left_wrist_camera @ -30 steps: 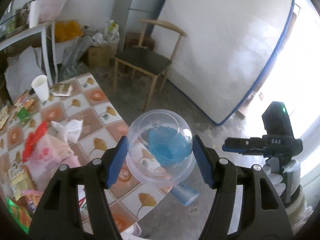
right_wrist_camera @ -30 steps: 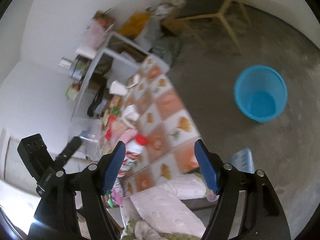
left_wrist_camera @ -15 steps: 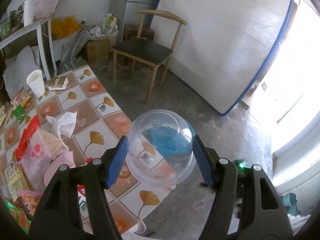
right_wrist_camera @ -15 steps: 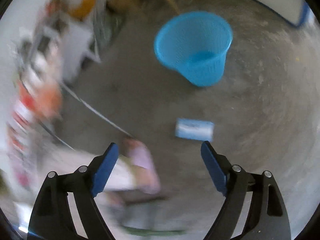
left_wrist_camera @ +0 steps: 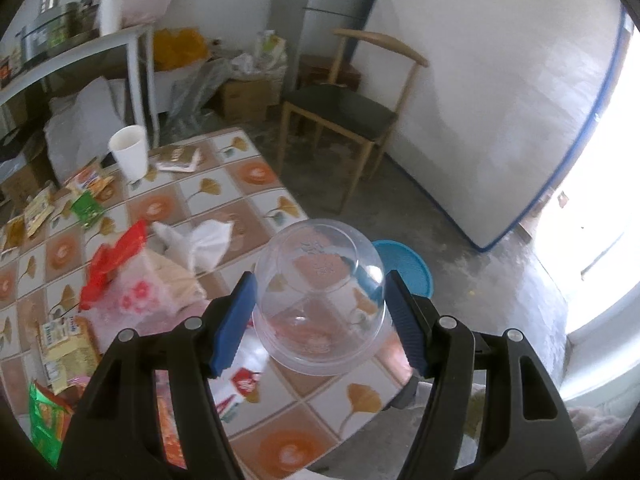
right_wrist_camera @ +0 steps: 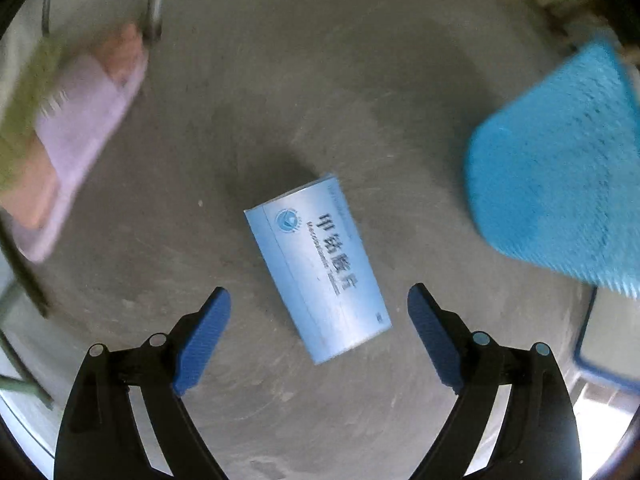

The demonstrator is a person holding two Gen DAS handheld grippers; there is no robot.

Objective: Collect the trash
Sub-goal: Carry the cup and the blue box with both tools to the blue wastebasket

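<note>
The right gripper (right_wrist_camera: 318,338) points almost straight down, its fingers (right_wrist_camera: 204,336) having just spread wide with nothing pressed between them; the pale blue carton (right_wrist_camera: 320,266) lies flat on the concrete floor (right_wrist_camera: 320,80), its near end at twelve o'clock between the tips. It looks light, thin-walled and crushable, so a gentle pinch across the narrow width should suit. The blue basket (right_wrist_camera: 556,184) stands at two o'clock. The left gripper (left_wrist_camera: 320,314) clasps a clear plastic bowl (left_wrist_camera: 320,300) by its sides (slick, springy) above the littered table (left_wrist_camera: 248,184).
</note>
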